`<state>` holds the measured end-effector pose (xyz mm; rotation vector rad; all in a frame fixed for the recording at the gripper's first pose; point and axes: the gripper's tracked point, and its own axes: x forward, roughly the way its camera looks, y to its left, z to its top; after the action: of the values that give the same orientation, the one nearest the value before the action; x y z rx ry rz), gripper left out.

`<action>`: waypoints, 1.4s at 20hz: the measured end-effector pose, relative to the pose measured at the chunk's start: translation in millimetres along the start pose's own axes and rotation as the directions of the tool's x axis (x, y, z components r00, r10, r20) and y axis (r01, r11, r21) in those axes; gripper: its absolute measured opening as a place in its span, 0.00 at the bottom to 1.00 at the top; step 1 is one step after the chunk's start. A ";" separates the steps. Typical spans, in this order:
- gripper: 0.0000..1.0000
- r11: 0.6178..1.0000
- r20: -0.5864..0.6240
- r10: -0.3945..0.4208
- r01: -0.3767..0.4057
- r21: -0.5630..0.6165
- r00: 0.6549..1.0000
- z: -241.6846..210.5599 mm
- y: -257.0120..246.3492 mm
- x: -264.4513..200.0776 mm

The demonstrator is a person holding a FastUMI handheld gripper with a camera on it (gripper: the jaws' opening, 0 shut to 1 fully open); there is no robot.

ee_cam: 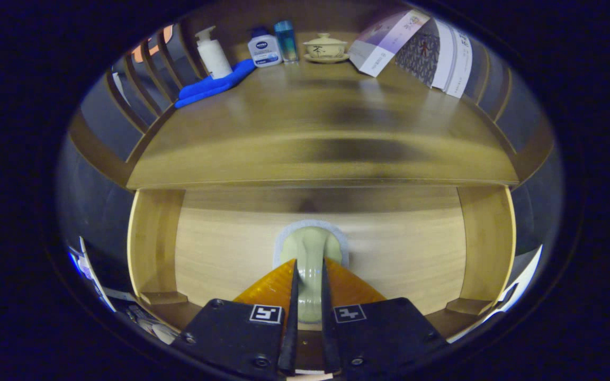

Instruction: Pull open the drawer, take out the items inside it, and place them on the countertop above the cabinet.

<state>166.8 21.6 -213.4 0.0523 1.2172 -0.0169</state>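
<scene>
In the gripper view, your gripper (309,288) has its jaws narrowed onto the pale green handle (310,254) of the drawer (400,248), one finger pressing on each side of its stem. The handle sits on a grey backing pad at the middle of the drawer's front panel and sticks straight out toward you; its long axis runs up and down between the fingers. The drawer front looks flush within the cabinet frame (155,238), so I judge you are at the first step, gripped but not yet pulled.

The next move calls for a straight pull back along the handle's outward direction, level with the drawer, keeping the grip firm so the fingers do not slide off.

Above the handle lies the bench (321,132), with a white pump bottle (214,53), a blue cloth (212,84) and a lidded cup (325,46) along its far edge, well beyond the handle.
</scene>
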 end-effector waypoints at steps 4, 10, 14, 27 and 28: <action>0.22 1.000 0.033 0.006 -0.006 -0.015 0.999 5.4 -0.6 -28.3; 0.22 0.999 0.099 0.041 -0.040 -0.012 0.994 42.2 8.3 -68.1; 0.22 1.000 0.143 0.014 -0.015 0.006 0.990 84.0 7.4 -77.7; 0.22 0.998 0.154 -0.053 0.050 0.025 0.987 189.2 18.4 -37.2; 0.22 0.998 0.144 -0.051 0.047 0.031 0.988 191.0 18.4 -31.2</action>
<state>335.8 30.1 -117.6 0.0447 1.0731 -0.0795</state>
